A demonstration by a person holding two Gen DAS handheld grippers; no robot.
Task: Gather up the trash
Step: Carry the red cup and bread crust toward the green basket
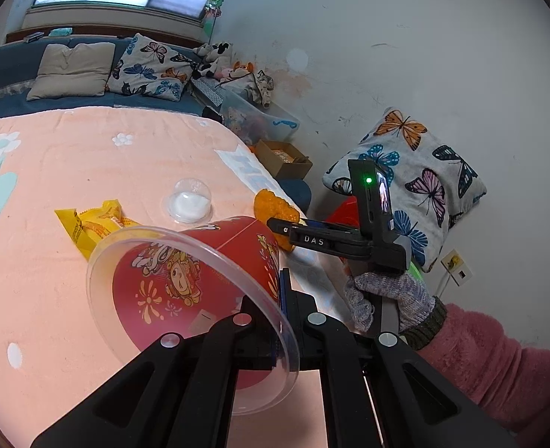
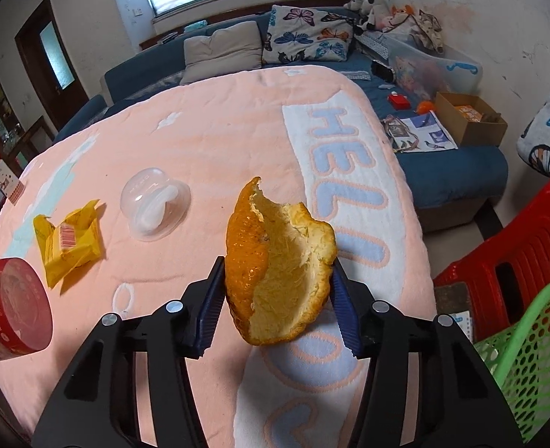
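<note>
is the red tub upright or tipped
Tipped. The red tub hangs on its side from the left gripper, which pinches its clear rim, mouth facing the camera.

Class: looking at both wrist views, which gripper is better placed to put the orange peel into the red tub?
Right. The right gripper already clamps the orange peel between its pads, beside the red tub's open mouth. The left gripper is shut on the tub's rim, tilting it.

on the blanket [image 2: 208,142], the wrapper [image 2: 71,240] lies left of the dome lid [image 2: 155,201], sofa [image 2: 461,171] behind.
</note>
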